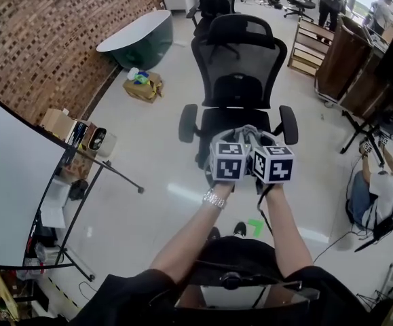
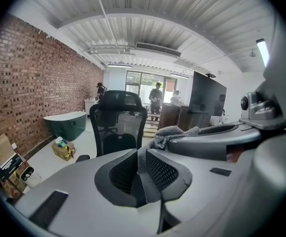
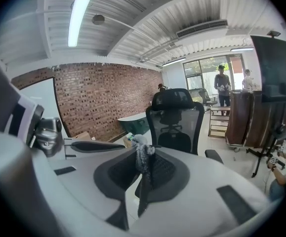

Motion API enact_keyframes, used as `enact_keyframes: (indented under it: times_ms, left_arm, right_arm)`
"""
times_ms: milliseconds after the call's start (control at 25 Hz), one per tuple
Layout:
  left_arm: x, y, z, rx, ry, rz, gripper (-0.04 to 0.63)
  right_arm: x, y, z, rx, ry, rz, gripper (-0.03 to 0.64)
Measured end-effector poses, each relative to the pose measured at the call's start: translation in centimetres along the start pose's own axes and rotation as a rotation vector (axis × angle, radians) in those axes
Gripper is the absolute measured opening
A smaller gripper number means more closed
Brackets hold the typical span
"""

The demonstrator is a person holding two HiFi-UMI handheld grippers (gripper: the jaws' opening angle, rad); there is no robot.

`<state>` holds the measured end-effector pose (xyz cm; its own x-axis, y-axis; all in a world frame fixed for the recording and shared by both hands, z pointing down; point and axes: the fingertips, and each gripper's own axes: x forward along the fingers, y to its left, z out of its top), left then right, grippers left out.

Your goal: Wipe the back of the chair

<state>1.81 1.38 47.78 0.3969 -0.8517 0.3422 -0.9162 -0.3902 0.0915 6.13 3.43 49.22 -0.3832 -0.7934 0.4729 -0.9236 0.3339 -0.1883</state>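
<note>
Forearms reach out under the head camera, and at their ends I have the left tool (image 2: pixel 142 169) and the right tool (image 3: pixel 143 174) side by side, almost touching. Each is clenched on the same grey cloth (image 1: pixel 248 133), which is bunched between them and stands up through both sets of jaws.

The chair (image 1: pixel 235 66) sits at twelve o'clock, near but not in contact, seat towards me and black mesh back upright behind it. To wipe well, I would draw the tools slightly apart so the cloth stretches into a flat band. Then I would meet the mesh just under the headrest and stroke downward with light, even pressure. I expect an office chair like this to swivel or roll if I push hard.

The pale glossy floor (image 1: pixel 155 148) looks open around the chair. A brick wall (image 1: pixel 53 39) runs from ten to eleven o'clock, with a dark green tub (image 1: pixel 138 39) and a cardboard box (image 1: pixel 142 87) before it. A whiteboard (image 1: pixel 13 182) stands at eight, and people are at one and four o'clock.
</note>
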Motion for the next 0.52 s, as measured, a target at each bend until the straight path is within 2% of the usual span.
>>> enact_keyframes:
  times_ms: [200,520]
  left_arm:
    - [-0.1,0.2,0.0,0.0,-0.006,-0.001,0.058]
    - [-0.1,1.1,1.6,-0.001,-0.025,0.005,0.057]
  right_arm:
    - [-0.2,-0.2,0.9,-0.046,-0.022,-0.039,0.046]
    - [0.5,0.7,2.0,-0.052,-0.017,-0.008,0.045]
